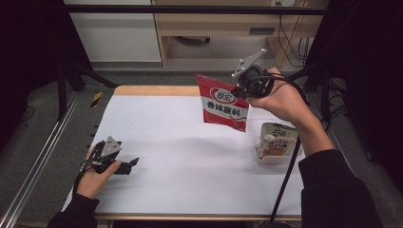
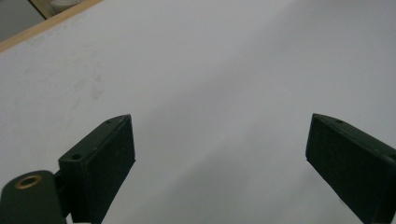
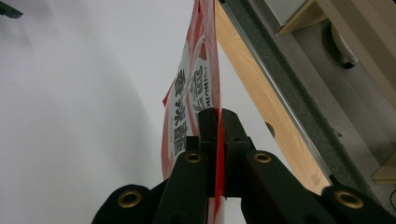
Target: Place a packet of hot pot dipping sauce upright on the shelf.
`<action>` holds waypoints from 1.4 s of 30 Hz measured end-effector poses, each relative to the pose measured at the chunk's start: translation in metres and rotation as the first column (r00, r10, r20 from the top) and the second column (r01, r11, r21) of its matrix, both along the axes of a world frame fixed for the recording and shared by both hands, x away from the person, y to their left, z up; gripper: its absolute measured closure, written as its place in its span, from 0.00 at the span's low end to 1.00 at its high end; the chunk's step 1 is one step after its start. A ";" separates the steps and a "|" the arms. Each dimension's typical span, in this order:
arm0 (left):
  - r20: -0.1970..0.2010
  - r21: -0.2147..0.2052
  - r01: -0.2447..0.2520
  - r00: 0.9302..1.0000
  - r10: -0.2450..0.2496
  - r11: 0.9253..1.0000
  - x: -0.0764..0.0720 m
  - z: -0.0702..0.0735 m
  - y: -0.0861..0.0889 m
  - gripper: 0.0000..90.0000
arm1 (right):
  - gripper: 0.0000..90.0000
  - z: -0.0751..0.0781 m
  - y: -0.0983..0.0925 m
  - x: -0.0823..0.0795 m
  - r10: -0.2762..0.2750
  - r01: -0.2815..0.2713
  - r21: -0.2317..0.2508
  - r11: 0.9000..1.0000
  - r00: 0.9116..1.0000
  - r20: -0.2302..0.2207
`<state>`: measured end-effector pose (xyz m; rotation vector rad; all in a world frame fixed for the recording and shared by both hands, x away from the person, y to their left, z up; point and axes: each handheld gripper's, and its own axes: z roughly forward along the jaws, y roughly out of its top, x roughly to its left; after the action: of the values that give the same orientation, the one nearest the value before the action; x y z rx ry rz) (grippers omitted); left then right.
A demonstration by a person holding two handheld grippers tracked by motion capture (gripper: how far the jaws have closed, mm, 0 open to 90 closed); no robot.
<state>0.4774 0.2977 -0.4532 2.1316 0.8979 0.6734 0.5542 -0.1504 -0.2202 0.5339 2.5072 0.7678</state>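
A red and white seasoning packet hangs in the air over the far right part of the white table. My right gripper is shut on the packet's right edge and holds it up. In the right gripper view the two black jaws pinch the thin edge of the packet between them. My left gripper rests low on the table at the near left, held in a hand. Its jaws stand wide apart in the left gripper view, with only bare white table between the black pads.
A clear tub holding a white spouted pouch stands at the right of the table, below the right hand. A wooden strip runs along the table's far edge. Black frame posts stand at both sides.
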 end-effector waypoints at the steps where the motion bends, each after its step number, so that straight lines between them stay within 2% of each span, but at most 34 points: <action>1: 0.002 -0.001 -0.002 1.000 0.002 1.000 0.000 0.000 0.000 0.09 | 1.00 0.000 0.000 0.001 -0.005 0.005 0.005 1.000 1.000 0.002; 10: -0.001 0.009 0.008 1.000 -0.008 1.000 -0.001 -0.001 -0.002 0.09 | 1.00 0.006 -0.007 0.010 -0.010 0.009 0.030 1.000 1.000 0.026; 16: 0.001 0.013 0.009 1.000 -0.009 1.000 -0.002 0.000 -0.002 0.09 | 1.00 0.009 -0.014 0.011 -0.035 0.033 0.035 0.999 0.997 0.069; 21: -0.002 0.010 0.006 1.000 -0.006 1.000 -0.002 -0.001 -0.003 0.09 | 1.00 0.007 -0.022 0.014 -0.051 0.047 0.047 0.998 0.995 0.084; 33: -0.010 0.038 0.016 1.000 -0.015 0.999 -0.003 -0.001 -0.003 0.09 | 1.00 0.000 -0.043 0.025 -0.096 0.091 0.061 0.994 0.990 0.100; 42: -0.012 0.043 0.019 1.000 -0.018 0.999 -0.002 -0.001 -0.003 0.09 | 1.00 -0.008 -0.069 0.027 -0.157 0.148 0.090 0.985 0.982 0.105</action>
<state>0.4751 0.2946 -0.4544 2.1819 0.8762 0.6774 0.5808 -0.2192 -0.2284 0.6842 2.3098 0.8201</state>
